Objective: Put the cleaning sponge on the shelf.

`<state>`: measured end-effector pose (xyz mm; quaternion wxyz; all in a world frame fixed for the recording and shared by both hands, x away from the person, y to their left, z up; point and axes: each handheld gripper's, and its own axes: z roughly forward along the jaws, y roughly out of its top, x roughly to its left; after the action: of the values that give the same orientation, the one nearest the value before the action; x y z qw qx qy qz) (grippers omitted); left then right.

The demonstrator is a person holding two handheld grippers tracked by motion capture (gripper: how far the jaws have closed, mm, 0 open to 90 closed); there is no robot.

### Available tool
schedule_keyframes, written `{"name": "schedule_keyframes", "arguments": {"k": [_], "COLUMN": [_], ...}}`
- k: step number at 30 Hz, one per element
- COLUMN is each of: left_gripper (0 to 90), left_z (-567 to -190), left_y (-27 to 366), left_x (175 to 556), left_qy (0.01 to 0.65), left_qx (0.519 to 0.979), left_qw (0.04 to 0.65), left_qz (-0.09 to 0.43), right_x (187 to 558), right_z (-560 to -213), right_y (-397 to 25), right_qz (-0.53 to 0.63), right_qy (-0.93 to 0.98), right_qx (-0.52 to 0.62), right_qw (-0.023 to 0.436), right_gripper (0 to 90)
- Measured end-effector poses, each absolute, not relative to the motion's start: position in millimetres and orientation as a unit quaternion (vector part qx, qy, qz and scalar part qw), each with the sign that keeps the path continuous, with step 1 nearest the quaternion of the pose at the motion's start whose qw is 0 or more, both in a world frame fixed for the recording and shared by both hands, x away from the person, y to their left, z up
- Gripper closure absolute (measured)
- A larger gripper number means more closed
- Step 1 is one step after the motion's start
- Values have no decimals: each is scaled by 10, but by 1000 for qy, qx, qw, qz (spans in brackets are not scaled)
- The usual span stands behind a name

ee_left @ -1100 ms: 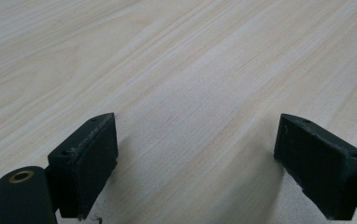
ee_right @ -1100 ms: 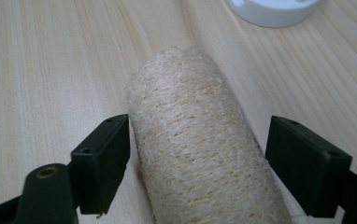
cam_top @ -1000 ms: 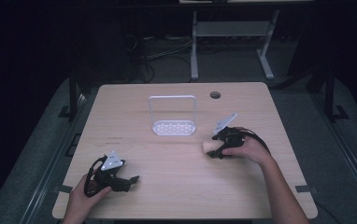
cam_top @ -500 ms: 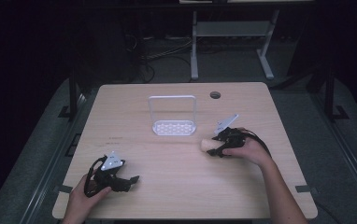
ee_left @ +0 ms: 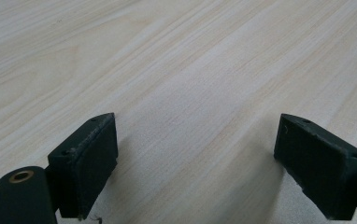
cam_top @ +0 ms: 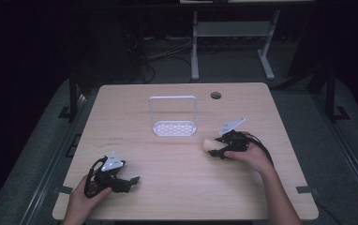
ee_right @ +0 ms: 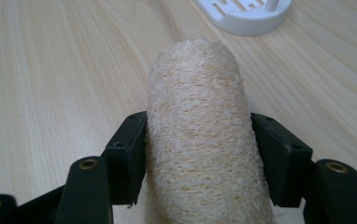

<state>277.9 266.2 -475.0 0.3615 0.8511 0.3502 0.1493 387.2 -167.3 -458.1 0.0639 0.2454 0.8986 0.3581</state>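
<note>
From above, the right claw (cam_top: 216,149) grips a loofah (cam_top: 208,146) on the desk (cam_top: 177,197), near the white rack (cam_top: 173,127); it has crept slightly rackward. The left claw (cam_top: 129,182) rests unchanged. Its own view shows it (ee_left: 195,168) wide open, empty. Right gripper view: jaws clamp the loofah (ee_right: 204,140) mid-body; best keep the squeeze firm and lift level toward the rack (ee_right: 246,14).

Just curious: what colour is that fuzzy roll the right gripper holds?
Pale beige, with a coarse fibrous weave: the loofah, clearest in the right gripper view.
</note>
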Motion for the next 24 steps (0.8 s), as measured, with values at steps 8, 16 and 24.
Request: {"name": "schedule_keyframes", "arguments": {"k": [8, 16, 24], "left_gripper": [131, 130, 130], "left_z": [-4749, -4749, -4750], "left_y": [2664, 2663, 2663], "left_x": [2779, 2779, 2779], "left_qy": [349, 350, 350], "left_qx": [852, 852, 851], "left_qw": [361, 361, 361], "left_qz": [149, 149, 149], "right_x": [3811, 3824, 3832], "right_z": [-4500, -4467, -4421], "right_y": [-1641, -1589, -1501], "right_qz": [370, 368, 373], "right_qy": [890, 888, 886], "right_qx": [258, 266, 265], "right_qw": [69, 71, 69], "right_gripper": [396, 396, 395]}}
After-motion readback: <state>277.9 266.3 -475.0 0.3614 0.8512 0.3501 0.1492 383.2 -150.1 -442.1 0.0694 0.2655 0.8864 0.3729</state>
